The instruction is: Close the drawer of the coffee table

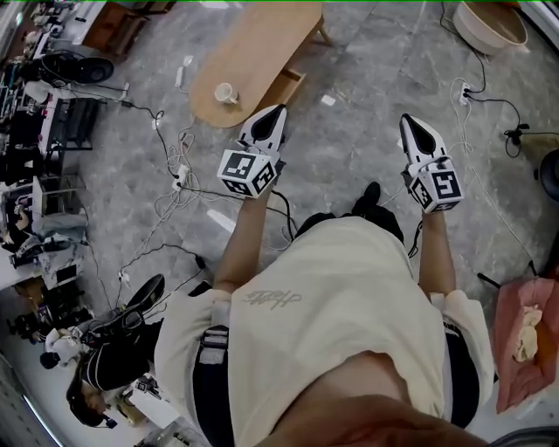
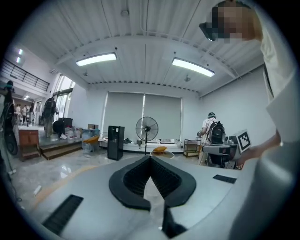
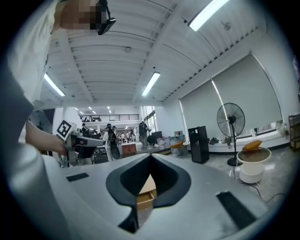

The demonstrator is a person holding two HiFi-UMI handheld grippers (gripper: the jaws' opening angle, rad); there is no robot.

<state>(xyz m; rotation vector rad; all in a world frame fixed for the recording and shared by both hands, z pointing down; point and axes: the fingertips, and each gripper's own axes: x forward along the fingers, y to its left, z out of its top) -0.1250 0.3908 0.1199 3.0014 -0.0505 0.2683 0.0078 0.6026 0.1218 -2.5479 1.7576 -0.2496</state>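
Drawer (image 1: pixel 287 87) open on table (image 1: pixel 253 44), cup (image 1: pixel 225 92) on top, we find left gripper (image 1: pixel 279 111) and right gripper (image 1: pixel 407 120) clear of it, jaws together, empty.

Bright, evenly lit from ceiling strips (image 2: pixel 192 67) high above jaws; soft shadows; heavy fisheye bending, black vignette at edges.

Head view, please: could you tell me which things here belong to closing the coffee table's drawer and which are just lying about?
Belongs to the job:
oval light-wood coffee table
its pulled-out wooden drawer
left gripper and right gripper, both shut and empty

Just lying about:
white cup on the table top
white cables on the grey floor
round beige tub
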